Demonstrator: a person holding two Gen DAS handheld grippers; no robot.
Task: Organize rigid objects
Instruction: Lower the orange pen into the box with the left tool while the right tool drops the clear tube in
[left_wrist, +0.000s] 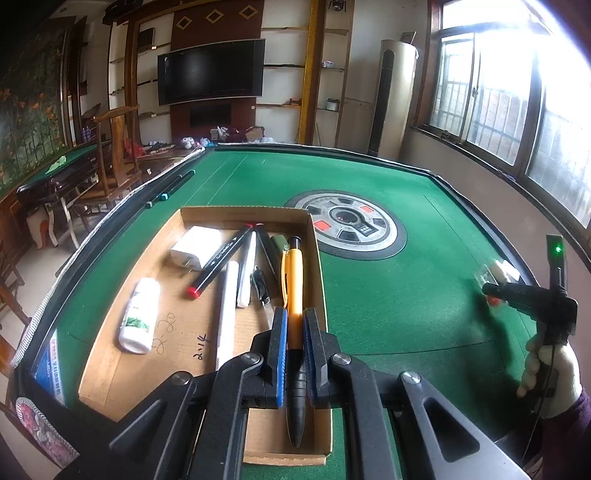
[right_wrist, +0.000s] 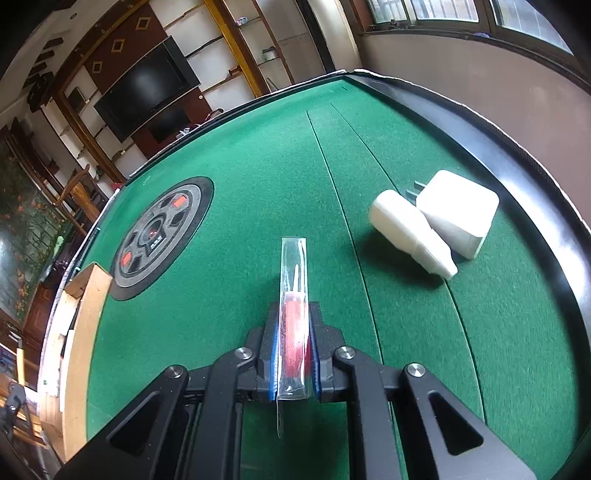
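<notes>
My left gripper (left_wrist: 295, 332) clamps the orange-and-black pen (left_wrist: 294, 291) above the shallow cardboard tray (left_wrist: 317, 236); I should lower it parallel beside the markers before releasing; my right gripper (right_wrist: 293, 354) grips a clear-wrapped red item (right_wrist: 293, 295) over the green felt table (right_wrist: 258, 166).

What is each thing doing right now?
Left gripper: shut on the yellow pen.
Right gripper: shut on a clear packet with something red inside.
Box: open, holding pens and a charger.
Bottle: lying on the table.
White charger: lying beside the bottle, touching it.
</notes>
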